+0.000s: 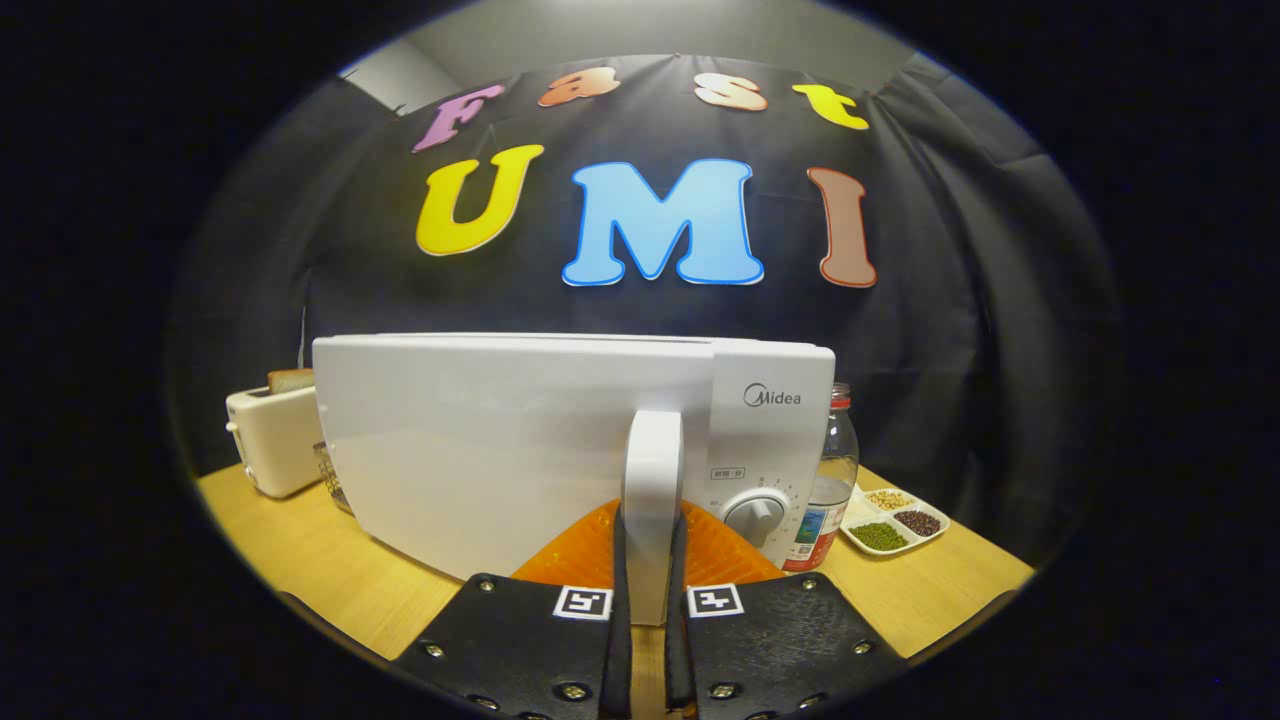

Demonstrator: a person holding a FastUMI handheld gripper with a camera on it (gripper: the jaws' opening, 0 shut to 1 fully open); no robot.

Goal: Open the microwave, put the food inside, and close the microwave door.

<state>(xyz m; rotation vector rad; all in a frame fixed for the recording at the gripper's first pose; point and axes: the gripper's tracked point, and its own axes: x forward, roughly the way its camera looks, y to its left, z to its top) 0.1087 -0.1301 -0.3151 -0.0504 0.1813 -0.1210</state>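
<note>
Gripper (650, 560) closed on the vertical door handle (652, 470) of the microwave (480, 440): the handle stands between the two fingers (617, 570), one finger pressed against each of its sides. Each finger carries a square fiducial marker on its upper face, just behind the point of contact.

The handle is a white upright bar mounted at the right-hand margin of the microwave door (470, 450), where the door meets the control panel (770, 440). The door is a plain white surface. Its top edge runs at a slight angle to the top of the panel, and its lower left corner stands forward of the cabinet over the table; whether it is ajar or the lens bends it cannot be told with certainty. The control panel, just right of the handle, bears a round dial (757, 515) near its lower end.

The microwave rests on a light wooden table (300, 540). To its left stands a cream toaster (275, 440) with a slice of bread (291, 379) protruding from the top. To its right, touching or just beside the cabinet, stands a clear bottle (835, 470) with a red cap. Further right lies a white divided tray (893, 520) holding separate portions of pale, dark and green beans.
</note>
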